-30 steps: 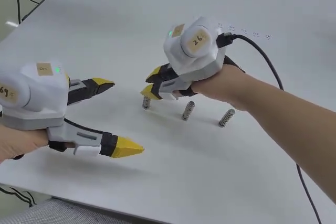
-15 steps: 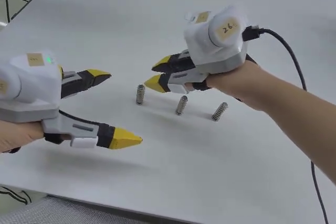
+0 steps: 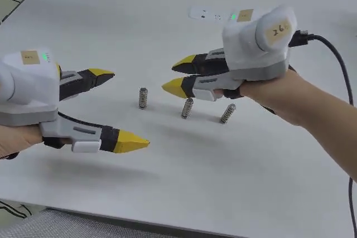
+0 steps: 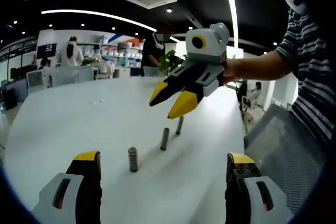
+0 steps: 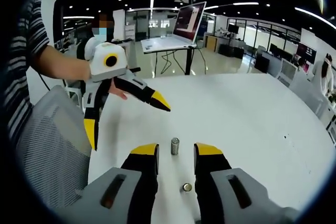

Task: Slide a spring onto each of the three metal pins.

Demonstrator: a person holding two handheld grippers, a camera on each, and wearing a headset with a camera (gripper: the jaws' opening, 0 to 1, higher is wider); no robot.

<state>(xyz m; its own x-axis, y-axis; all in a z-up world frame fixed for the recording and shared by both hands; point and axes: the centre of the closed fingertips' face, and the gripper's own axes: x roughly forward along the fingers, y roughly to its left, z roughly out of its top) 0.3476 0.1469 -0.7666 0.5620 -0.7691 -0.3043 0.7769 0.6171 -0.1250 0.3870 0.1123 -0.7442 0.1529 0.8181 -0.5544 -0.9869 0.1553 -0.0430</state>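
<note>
Steel springs stand three in a row on the desk, well off its edges, seemingly each on its pin: task looks finished. Right gripper hovers just above, fingers narrow, empty; left gripper wide, empty.

A tan sticker on the rounded housing of the right gripper carries a handwritten number, 26, seen turned on its side. A second tan sticker on top of the same gripper is too small to read. The left gripper bears a tan label on its top, and its faint marks cannot be made out. A white strip lying on the worktop beyond the grippers has tiny dark print, also illegible
</note>
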